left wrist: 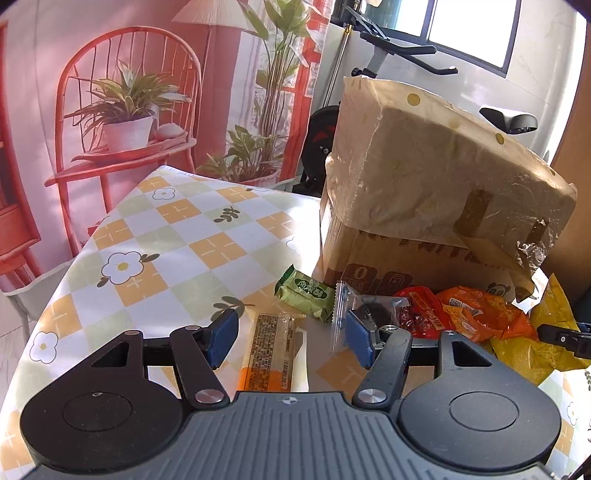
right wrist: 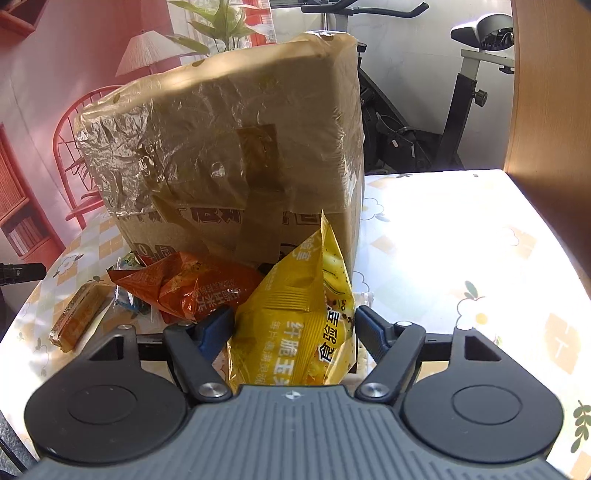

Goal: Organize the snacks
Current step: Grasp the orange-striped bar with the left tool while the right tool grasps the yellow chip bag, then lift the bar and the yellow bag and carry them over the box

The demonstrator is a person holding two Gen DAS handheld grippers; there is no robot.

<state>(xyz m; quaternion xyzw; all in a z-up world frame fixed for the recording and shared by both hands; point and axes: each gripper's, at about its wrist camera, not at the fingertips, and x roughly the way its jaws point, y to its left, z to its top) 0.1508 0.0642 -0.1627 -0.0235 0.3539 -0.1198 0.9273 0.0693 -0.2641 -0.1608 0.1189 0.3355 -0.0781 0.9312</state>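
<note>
Checked tablecloth [left wrist: 166, 236]; left gripper [left wrist: 290, 338] agape, empty; right gripper [right wrist: 291, 330] astride yellow bag [right wrist: 295, 317], grip unclear.

Ahead and to the left hangs a printed backdrop [left wrist: 155, 92] of a red chair, potted plants and a lamp. An exercise bike [right wrist: 472, 96] stands ahead to the right before a pale wall, under a bright window [left wrist: 472, 26]. Sunlight glares across the checked, flowered counter [right wrist: 461, 236].

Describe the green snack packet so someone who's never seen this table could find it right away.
Start at the big cardboard box standing on the checked, flowered tablecloth. A heap of snacks lies at its foot; the green packet sits at the heap's left end, beside a clear packet. It is the only green wrapper, small and pillow-shaped with zigzag ends, while its neighbours are red, orange and yellow.
</note>
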